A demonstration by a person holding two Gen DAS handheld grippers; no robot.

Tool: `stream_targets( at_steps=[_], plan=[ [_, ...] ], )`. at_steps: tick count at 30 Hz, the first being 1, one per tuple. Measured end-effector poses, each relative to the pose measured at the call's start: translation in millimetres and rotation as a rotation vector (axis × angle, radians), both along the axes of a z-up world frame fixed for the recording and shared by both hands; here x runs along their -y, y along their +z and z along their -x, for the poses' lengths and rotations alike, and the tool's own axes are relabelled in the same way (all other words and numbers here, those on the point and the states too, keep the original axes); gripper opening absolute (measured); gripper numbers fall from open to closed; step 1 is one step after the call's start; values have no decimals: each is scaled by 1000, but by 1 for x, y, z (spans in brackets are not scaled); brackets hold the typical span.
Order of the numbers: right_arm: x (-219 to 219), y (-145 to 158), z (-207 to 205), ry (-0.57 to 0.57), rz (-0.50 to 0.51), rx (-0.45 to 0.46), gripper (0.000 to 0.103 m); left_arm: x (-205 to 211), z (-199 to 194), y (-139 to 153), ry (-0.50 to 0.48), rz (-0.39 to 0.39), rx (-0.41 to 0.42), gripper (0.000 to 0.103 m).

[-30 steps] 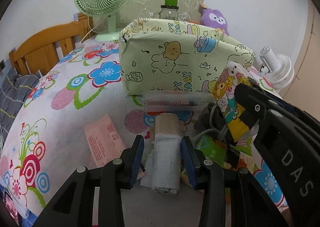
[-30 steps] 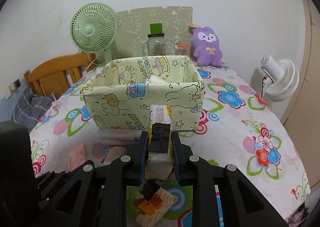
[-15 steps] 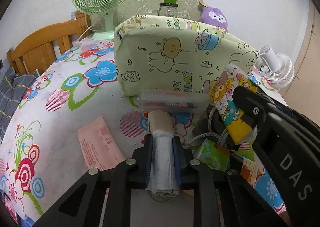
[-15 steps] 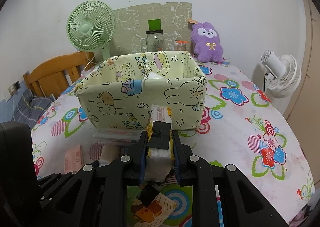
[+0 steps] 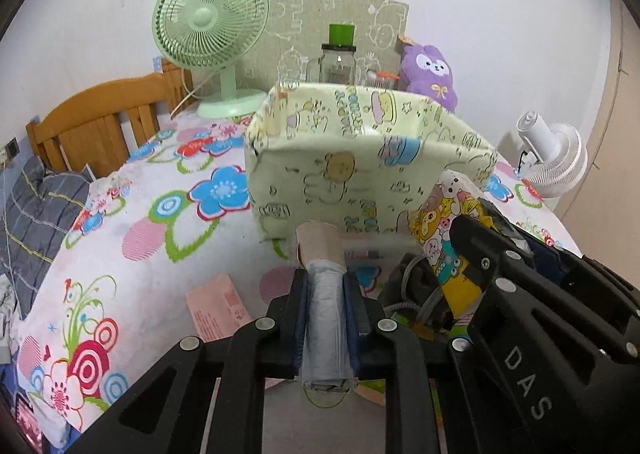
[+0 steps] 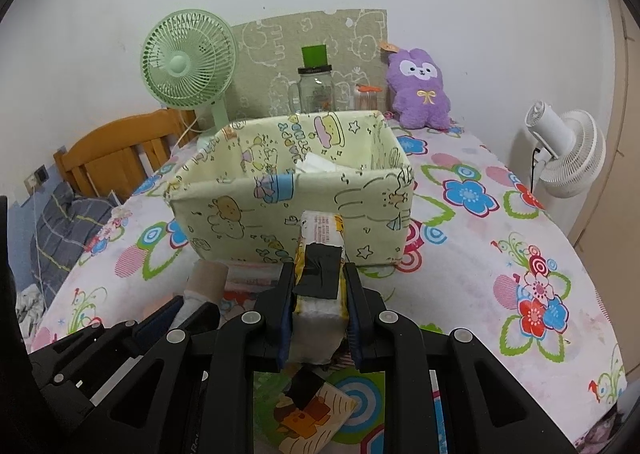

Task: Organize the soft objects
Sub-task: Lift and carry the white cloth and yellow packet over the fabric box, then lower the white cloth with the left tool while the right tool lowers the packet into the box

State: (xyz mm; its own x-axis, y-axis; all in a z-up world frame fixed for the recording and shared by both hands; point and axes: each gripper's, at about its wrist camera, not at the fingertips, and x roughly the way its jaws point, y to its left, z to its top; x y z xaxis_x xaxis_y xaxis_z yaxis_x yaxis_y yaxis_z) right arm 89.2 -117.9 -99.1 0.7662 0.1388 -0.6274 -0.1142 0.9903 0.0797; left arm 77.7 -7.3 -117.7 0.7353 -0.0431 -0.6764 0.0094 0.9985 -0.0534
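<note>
While our left tool [image 5: 325,308] clamps the roll [image 5: 326,318] and our right tool [image 6: 317,308] grips the tissue pack [image 6: 320,274], both clear of the surface, the bin [image 6: 288,210] waits just ahead; next we carry them over its rim and let go.

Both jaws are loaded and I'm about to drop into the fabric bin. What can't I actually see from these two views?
- Fabric bin floor: right wrist view, near wall hides it; only something white shows.
- Clear case: left wrist view, blurred.
- Roll: underside hidden by left gripper.
- Tissue pack: sides covered by right gripper.
</note>
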Motion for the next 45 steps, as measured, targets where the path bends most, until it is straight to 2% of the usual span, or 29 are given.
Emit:
stream_targets(
  at_steps=[30, 45],
  plan=[
    [14, 72, 7, 12, -40, 104, 26, 15, 8, 75, 3, -30, 144, 15],
    [16, 89, -12, 14, -49, 133, 26, 16, -9, 91, 3, -39, 184, 15]
  ],
)
